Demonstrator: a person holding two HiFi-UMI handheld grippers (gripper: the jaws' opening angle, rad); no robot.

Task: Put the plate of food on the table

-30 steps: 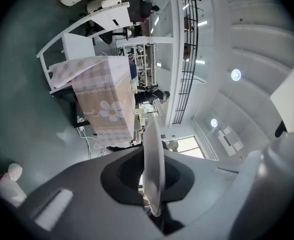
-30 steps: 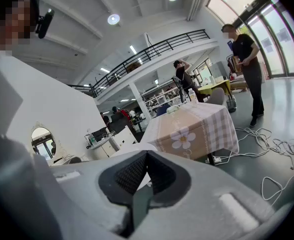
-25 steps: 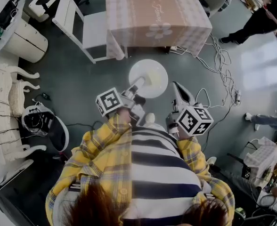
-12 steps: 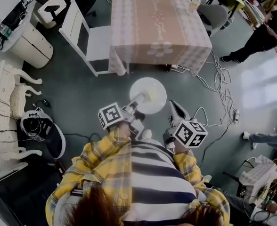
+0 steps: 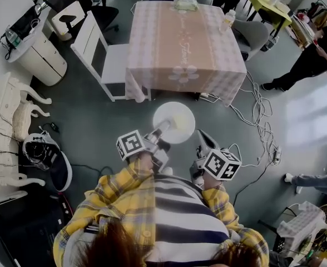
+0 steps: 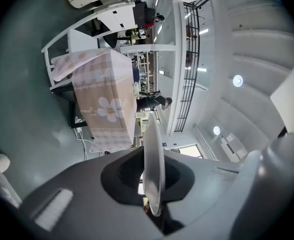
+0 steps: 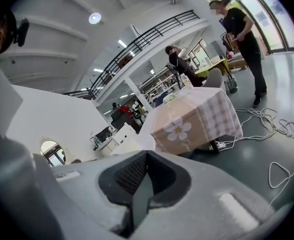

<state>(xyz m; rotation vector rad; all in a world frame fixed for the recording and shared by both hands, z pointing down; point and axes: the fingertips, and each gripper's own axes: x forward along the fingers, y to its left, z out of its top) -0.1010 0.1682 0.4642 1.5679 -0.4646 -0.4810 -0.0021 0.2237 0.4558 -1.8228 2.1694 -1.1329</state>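
A white plate (image 5: 173, 122) with pale yellow food hangs over the grey floor, just short of the table (image 5: 183, 35), which wears a pink checked cloth. My left gripper (image 5: 163, 128) is shut on the plate's near rim. In the left gripper view the plate (image 6: 152, 164) stands edge-on between the pads of that gripper (image 6: 152, 194), with the table (image 6: 99, 104) ahead. My right gripper (image 5: 200, 137) hovers beside the plate, apart from it. Its jaws (image 7: 139, 184) are shut with nothing in them, and the table (image 7: 194, 116) lies beyond.
A white chair (image 5: 102, 52) stands at the table's left side and a grey chair (image 5: 253, 33) at its right. Cables (image 5: 261, 113) trail over the floor on the right. A person in black (image 5: 311, 46) stands far right. A bottle (image 5: 227, 18) and a tissue box (image 5: 184, 3) sit on the table.
The view has drawn back, so the whole table now shows ahead. The plate stays in the left gripper and both grippers keep their hold and spacing.
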